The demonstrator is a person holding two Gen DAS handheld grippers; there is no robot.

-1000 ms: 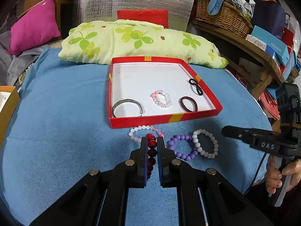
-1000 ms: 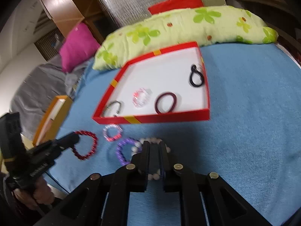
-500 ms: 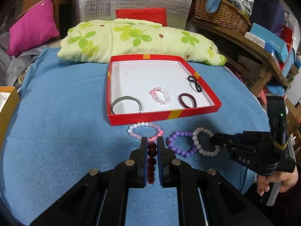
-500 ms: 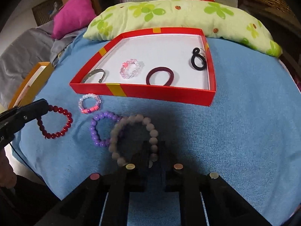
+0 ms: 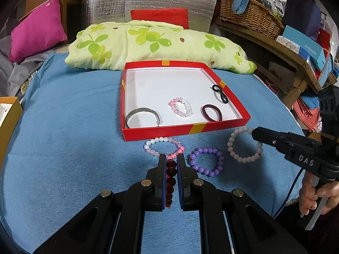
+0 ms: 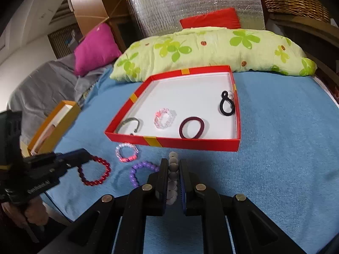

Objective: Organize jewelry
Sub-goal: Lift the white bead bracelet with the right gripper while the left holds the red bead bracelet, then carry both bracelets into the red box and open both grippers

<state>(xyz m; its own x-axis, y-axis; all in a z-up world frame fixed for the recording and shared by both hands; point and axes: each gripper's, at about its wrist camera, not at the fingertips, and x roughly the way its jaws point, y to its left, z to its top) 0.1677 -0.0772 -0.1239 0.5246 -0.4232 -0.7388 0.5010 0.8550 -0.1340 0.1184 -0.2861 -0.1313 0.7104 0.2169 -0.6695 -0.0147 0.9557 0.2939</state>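
Note:
My left gripper [image 5: 170, 158] is shut on a dark red bead bracelet [image 5: 170, 175], seen as a ring in the right wrist view [image 6: 95, 172]. My right gripper [image 6: 172, 163] is shut on a pale white bead bracelet [image 6: 172, 169], which hangs lifted off the blue cloth in the left wrist view [image 5: 243, 146]. A purple bead bracelet [image 5: 206, 162] and a pink-white bead bracelet [image 5: 164, 146] lie on the cloth in front of the red tray [image 5: 161, 132]. The tray holds a silver bangle [image 5: 143, 115], a pink bead bracelet [image 5: 181, 107] and two hair ties [image 5: 211, 112].
A green-patterned pillow [image 5: 156, 44] lies behind the tray. An orange box [image 6: 53, 124] stands at the left edge of the blue cloth [image 5: 63, 127]. A wicker basket [image 5: 250, 14] and boxes sit on a wooden shelf at right.
My right gripper has closed on the white bracelet and lifted it up and right toward the tray's corner. My left gripper still holds the dark red bracelet in about the same place.

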